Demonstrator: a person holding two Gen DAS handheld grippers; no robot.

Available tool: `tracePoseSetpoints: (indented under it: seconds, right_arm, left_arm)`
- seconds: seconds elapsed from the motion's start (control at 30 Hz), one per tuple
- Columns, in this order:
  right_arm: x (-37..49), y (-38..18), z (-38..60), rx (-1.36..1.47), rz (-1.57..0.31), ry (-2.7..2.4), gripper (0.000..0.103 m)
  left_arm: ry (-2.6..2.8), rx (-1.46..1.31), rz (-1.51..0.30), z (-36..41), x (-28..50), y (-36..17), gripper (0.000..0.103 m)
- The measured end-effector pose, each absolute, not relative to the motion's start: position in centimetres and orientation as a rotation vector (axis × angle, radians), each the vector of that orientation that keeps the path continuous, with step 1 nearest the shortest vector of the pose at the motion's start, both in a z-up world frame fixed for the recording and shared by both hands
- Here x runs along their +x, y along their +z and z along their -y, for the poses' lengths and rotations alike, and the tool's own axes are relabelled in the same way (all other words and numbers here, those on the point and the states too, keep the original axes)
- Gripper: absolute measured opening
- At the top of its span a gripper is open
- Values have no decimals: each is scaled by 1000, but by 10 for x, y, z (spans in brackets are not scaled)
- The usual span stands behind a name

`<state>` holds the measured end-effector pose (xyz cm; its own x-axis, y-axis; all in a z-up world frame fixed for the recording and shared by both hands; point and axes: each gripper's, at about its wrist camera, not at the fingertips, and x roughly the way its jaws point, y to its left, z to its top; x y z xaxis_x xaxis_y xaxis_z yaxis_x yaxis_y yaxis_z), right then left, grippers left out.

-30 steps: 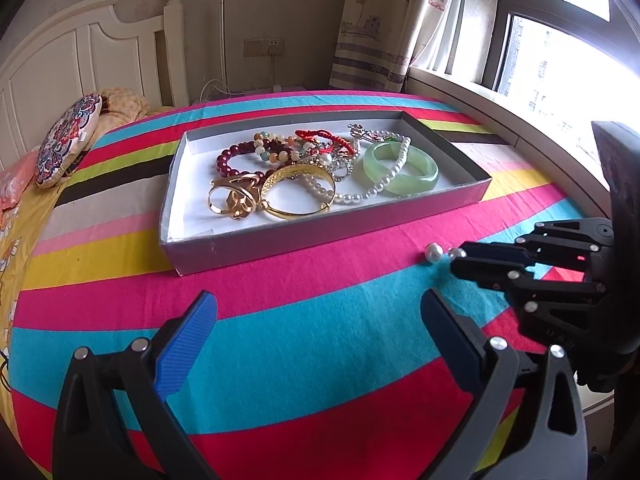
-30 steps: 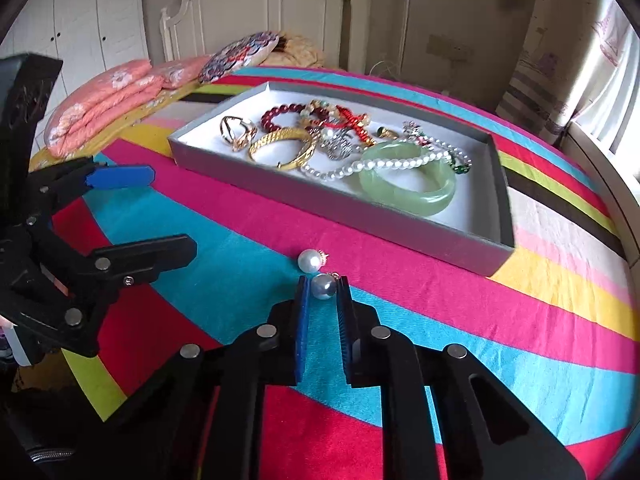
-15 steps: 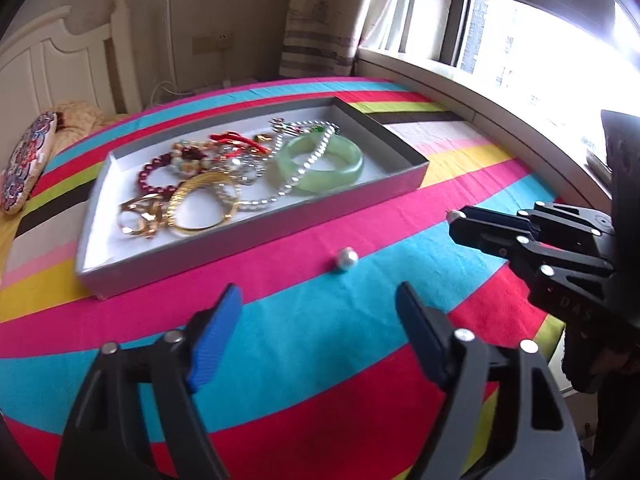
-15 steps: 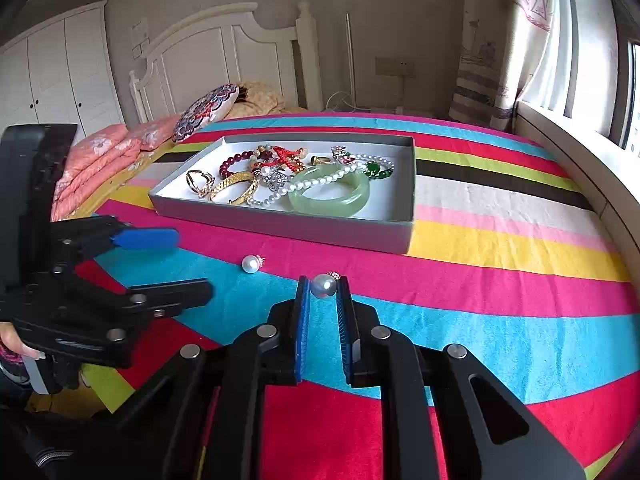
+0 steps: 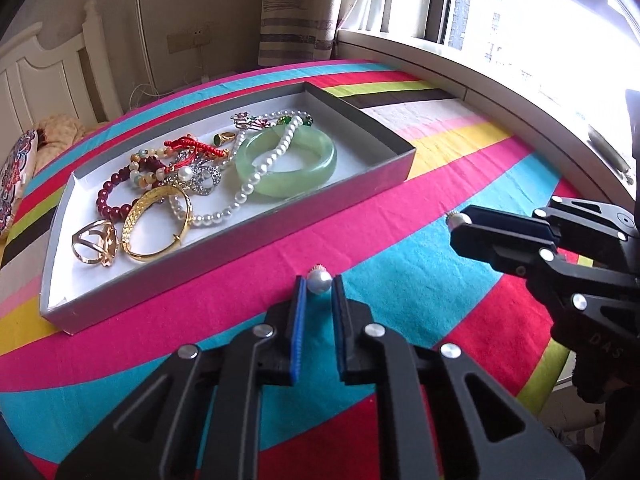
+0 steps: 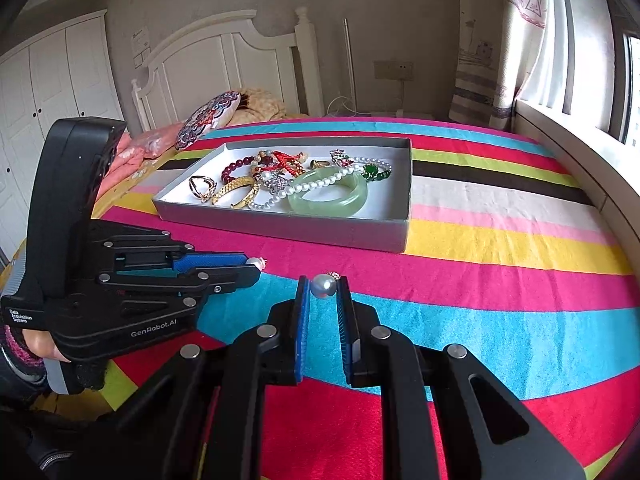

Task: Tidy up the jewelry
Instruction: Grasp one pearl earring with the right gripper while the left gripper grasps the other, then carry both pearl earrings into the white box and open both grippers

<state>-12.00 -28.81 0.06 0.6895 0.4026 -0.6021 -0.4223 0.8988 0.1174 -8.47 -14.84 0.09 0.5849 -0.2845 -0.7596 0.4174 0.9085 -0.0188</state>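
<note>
My left gripper [image 5: 319, 283] is closing its jaws on a pearl earring [image 5: 319, 280]; the blue pads press it from both sides, just above the striped bedspread. My right gripper [image 6: 323, 287] is shut on a second pearl earring [image 6: 323, 285] at its tips. In the left wrist view the right gripper [image 5: 456, 222] hangs to the right with its pearl [image 5: 453, 220] showing. In the right wrist view the left gripper [image 6: 256, 265] sits at the left. Beyond both lies a grey tray [image 5: 256, 240] holding a jade bangle [image 5: 280, 186], a pearl necklace, gold bangle and beads.
The tray [image 6: 280, 229] rests on a bed with a bright striped cover [image 6: 500, 292]. A white headboard [image 6: 208, 64] and a patterned cushion [image 6: 208, 120] lie behind it. A window sill [image 5: 500, 80] runs along the right. A person's hand [image 6: 36, 346] holds the left gripper.
The left gripper moved up to the loose pearl earring on the cover and closed from wide open onto it. The right gripper swung away to the right, still holding its pearl.
</note>
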Motion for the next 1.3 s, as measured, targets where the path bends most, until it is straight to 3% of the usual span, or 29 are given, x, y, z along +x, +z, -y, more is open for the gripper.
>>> tracePoseSetpoints:
  seconds: [0.8, 1.3]
  right_arm:
    - [-120, -3, 282, -43, -673, 461, 14]
    - [-70, 27, 261, -85, -625, 459, 14]
  left_arm:
    - [-383, 185, -803, 149, -89, 7, 13]
    - [-379, 83, -673, 128, -56, 79, 13]
